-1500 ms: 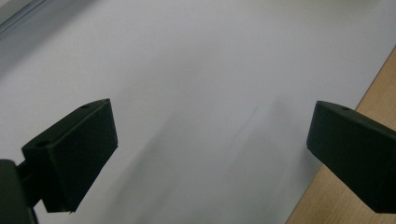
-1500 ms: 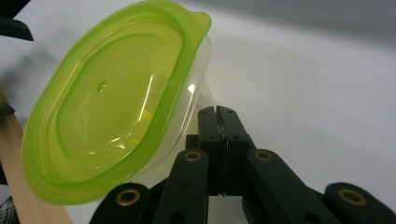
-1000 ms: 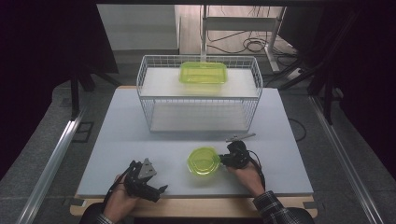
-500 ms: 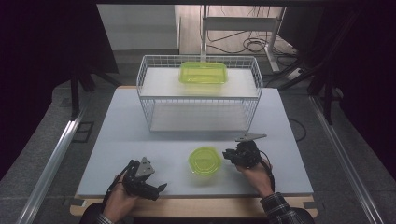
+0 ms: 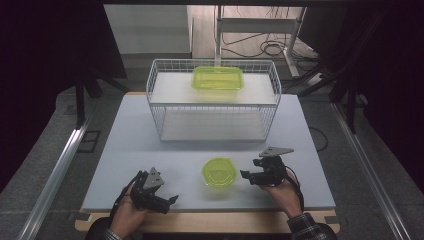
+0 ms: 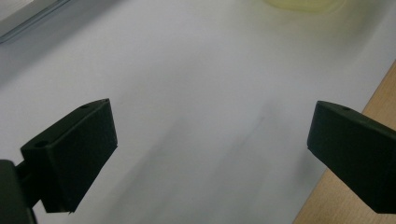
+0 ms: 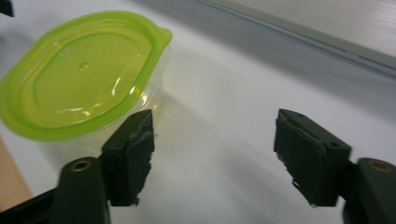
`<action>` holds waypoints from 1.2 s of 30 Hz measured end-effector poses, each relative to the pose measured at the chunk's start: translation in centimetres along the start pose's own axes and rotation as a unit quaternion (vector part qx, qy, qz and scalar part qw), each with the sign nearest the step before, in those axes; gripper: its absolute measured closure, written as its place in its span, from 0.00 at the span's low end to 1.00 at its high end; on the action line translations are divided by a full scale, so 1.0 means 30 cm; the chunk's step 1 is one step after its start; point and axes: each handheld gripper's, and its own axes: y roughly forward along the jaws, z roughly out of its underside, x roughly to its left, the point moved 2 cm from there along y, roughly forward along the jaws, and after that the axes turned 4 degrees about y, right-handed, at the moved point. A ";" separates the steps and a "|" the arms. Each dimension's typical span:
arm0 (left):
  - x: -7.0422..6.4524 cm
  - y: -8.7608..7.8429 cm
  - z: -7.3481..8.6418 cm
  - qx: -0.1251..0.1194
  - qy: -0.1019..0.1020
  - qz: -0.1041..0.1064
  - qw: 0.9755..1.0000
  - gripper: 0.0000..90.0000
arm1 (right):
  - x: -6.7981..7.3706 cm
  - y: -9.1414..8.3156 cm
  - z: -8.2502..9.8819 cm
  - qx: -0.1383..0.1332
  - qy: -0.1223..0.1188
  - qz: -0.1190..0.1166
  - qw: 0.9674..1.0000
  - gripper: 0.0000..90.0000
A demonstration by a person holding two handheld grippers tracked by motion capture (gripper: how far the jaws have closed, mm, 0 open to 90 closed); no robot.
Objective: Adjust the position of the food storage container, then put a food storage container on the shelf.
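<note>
A small round container with a yellow-green lid [image 5: 219, 172] [image 7: 84, 74] sits on the white table near its front edge. My right gripper [image 5: 246, 176] [image 7: 212, 149] rests just to its right, apart from it; its jaws have just been opening and stand open with nothing between them. My left gripper [image 5: 171, 202] [image 6: 210, 154] lies low at the front left, open over bare table, with the container's edge [image 6: 303, 3] far ahead. A larger rectangular yellow-green container [image 5: 218, 78] rests on the upper shelf of the white wire basket [image 5: 160, 112].
The wire basket stands at the back middle of the table, with the table's bare white surface [image 5: 150, 150] in front of it. The wooden table edge [image 6: 378, 102] runs close by my left gripper. Metal rails [image 5: 55, 170] flank the table.
My right gripper has let go of the round container, opened, and drawn back to the right. The container stays in place. My left gripper has not moved.
</note>
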 end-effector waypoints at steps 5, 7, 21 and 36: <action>-0.001 0.001 0.000 0.002 0.003 0.000 1.000 0.02 | -0.002 -0.001 0.018 0.005 -0.004 -0.003 1.000 0.23; -0.001 0.001 0.000 0.002 0.004 -0.001 1.000 0.02 | -0.002 0.000 0.019 0.005 -0.001 -0.006 1.000 0.21; -0.004 0.005 0.000 0.005 0.008 -0.001 1.000 0.02 | -0.003 0.005 0.002 0.009 0.025 -0.044 0.999 0.07; -0.006 0.008 -0.001 0.010 0.015 -0.004 1.000 0.01 | 0.008 0.022 -0.076 0.028 0.067 -0.108 0.991 0.18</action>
